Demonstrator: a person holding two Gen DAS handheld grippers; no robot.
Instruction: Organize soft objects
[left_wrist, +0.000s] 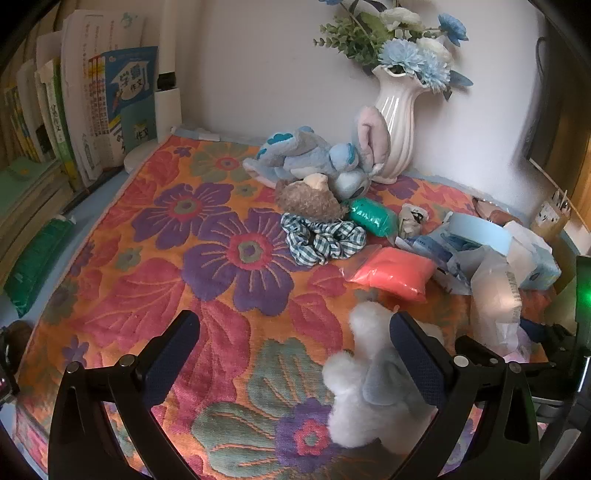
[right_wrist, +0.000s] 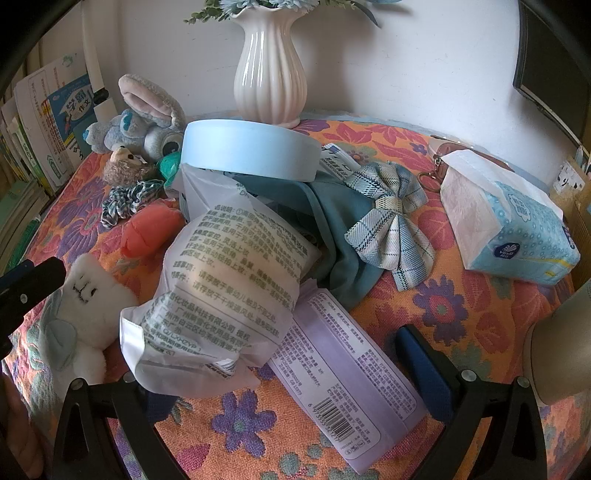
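Observation:
My left gripper (left_wrist: 295, 354) is open over the floral cloth (left_wrist: 155, 266). A small white plush (left_wrist: 365, 384) lies against its right finger, inside the gap. The same plush (right_wrist: 88, 306) shows in the right wrist view. My right gripper (right_wrist: 291, 373) is open, with a translucent printed pouch (right_wrist: 225, 291) and a flat purple pack (right_wrist: 354, 384) between its fingers. Further back lie a blue plush (left_wrist: 306, 155), a brown plush (left_wrist: 310, 197), a checked scrunchie (left_wrist: 325, 240), a pink-red soft pack (left_wrist: 391, 271), a plaid bow (right_wrist: 391, 225) and a teal cloth (right_wrist: 340, 229).
A white vase (left_wrist: 395, 125) with blue flowers stands at the back wall. Books (left_wrist: 85, 107) line the left side. A light blue round box (right_wrist: 251, 151) and a tissue pack (right_wrist: 509, 229) sit on the right. A green pack (left_wrist: 37, 258) lies off the cloth's left edge.

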